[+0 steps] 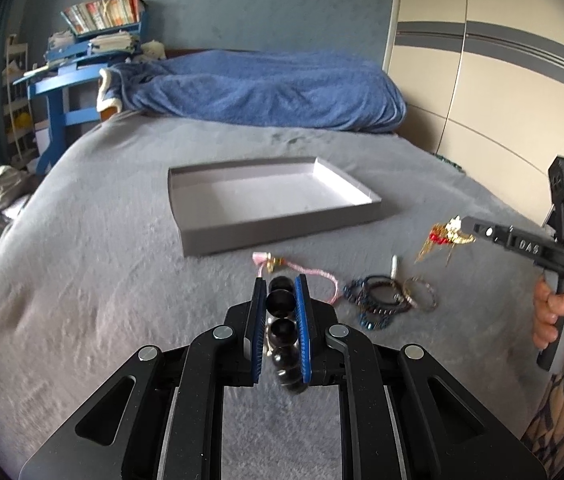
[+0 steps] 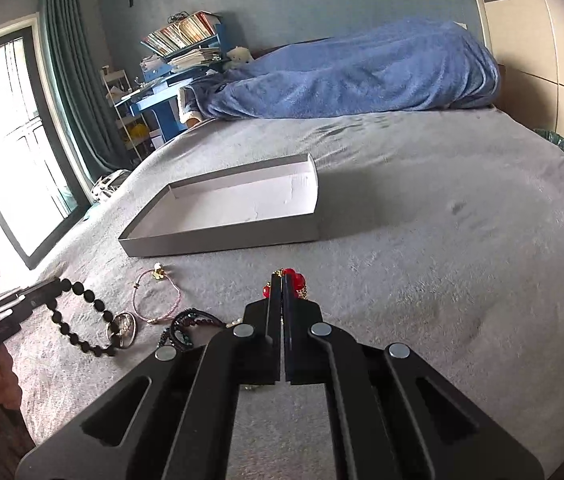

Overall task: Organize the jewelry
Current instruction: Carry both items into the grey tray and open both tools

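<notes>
A: Start with the left wrist view. What does the left gripper (image 1: 279, 284) have?

B: Its blue-padded jaws are clamped on a string of large round black beads (image 1: 282, 320), which runs back between the pads toward the camera. Take the shallow grey cardboard box with a white inside (image 1: 201, 240) as the landmark: the gripper sits on the near side of it, over the grey fleece bed cover (image 1: 101, 280).

A: And the rest of the jewelry?

B: A thin pink cord bracelet with a gold charm (image 1: 282, 266) lies just in front of the box's near wall. Further right of that, also nearer than the box, is a tangle of dark beaded bracelets and thin bangles (image 1: 386, 298) with a small white tube (image 1: 394, 266) at its far edge. To the right of the box the right gripper (image 1: 462, 226), held in a person's hand (image 1: 562, 320), is closed on a gold chain piece with red beads (image 1: 446, 238), hanging clear above the cover.

A: Now the right wrist view.

B: The right gripper's (image 2: 282, 280) jaws are fully together, and the red beads and gold chain (image 2: 296, 280) stick out at their tips, on the near side of the box (image 2: 221, 240). Left of that, nearer than the box's near left corner, the black bead string (image 2: 81, 320) hangs in a loop from the left gripper (image 2: 41, 292), with a round glassy pendant (image 2: 123, 326) at its low end. The pink bracelet (image 2: 157, 300) lies between the loop and the box; the dark bracelets (image 2: 185, 326) lie beside it.

A: Anything in the box?

B: Only its white floor shows.
</notes>
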`<state>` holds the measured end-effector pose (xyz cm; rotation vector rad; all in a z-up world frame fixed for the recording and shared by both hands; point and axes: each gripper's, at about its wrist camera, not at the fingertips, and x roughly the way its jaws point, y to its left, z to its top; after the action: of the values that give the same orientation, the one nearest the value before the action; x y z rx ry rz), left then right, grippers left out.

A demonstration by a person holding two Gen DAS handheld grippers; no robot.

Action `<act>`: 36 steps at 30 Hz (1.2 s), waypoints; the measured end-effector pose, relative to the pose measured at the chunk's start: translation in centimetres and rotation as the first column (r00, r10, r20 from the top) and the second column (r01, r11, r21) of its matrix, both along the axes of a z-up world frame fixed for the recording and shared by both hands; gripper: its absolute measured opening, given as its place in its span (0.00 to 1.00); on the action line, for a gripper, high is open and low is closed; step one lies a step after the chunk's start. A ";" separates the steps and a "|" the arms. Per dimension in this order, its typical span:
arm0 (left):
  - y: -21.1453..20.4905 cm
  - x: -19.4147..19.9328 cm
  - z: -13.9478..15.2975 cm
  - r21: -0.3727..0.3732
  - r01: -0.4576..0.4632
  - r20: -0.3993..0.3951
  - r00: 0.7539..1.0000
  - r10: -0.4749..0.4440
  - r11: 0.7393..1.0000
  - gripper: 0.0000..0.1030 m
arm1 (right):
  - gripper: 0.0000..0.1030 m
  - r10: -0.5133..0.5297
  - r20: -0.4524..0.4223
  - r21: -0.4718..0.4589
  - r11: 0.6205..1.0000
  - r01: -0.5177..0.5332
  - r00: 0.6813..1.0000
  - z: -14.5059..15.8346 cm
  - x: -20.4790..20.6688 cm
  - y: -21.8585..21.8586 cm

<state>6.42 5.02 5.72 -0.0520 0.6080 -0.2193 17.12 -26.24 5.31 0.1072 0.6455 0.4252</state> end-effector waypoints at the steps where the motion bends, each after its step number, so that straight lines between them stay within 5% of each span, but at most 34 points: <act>1: 0.1 0.1 0.5 0.002 0.000 0.008 1.000 0.000 1.000 0.15 | 0.00 0.004 0.002 0.002 1.000 -0.004 1.000 0.1 0.1 0.1; 20: 1.5 7.4 6.4 0.066 -0.013 0.094 0.996 0.007 0.998 0.15 | 0.00 0.077 0.025 -0.043 0.996 -0.076 0.997 3.0 5.7 4.3; 36: -0.2 17.8 4.7 0.106 0.005 0.052 0.999 -0.011 0.994 0.15 | 0.00 0.117 -0.041 -0.103 0.987 -0.121 0.992 1.2 14.8 8.9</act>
<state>24.18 4.78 10.38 0.0583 0.5667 -0.1956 31.94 -17.30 6.55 -0.0247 0.7093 0.5041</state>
